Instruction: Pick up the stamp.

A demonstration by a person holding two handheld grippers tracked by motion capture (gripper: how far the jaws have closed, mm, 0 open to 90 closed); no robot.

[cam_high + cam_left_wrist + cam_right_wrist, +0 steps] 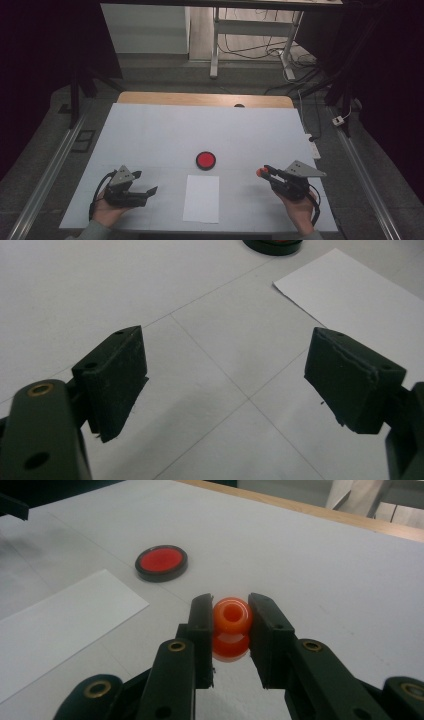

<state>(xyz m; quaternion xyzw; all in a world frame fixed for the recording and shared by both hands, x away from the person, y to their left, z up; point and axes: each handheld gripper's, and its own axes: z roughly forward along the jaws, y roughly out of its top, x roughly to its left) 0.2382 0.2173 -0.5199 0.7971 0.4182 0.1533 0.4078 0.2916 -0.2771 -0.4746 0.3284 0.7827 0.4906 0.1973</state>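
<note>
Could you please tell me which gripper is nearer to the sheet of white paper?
Left. The left gripper sits open just off the sheet of white paper, on its left edge. The right gripper, shut on an orange bead, is farther off to the paper's right.

Left gripper [227, 385] jaws wide apart, white paper sheet [360, 315] ahead, table [100, 285]

Left gripper [150, 191], held in the left hand [107, 210] at near left, jaws spread wide. Right gripper [261, 172], in the right hand [300, 210] at near right, jaws clamped on an orange bead [231, 616].
</note>
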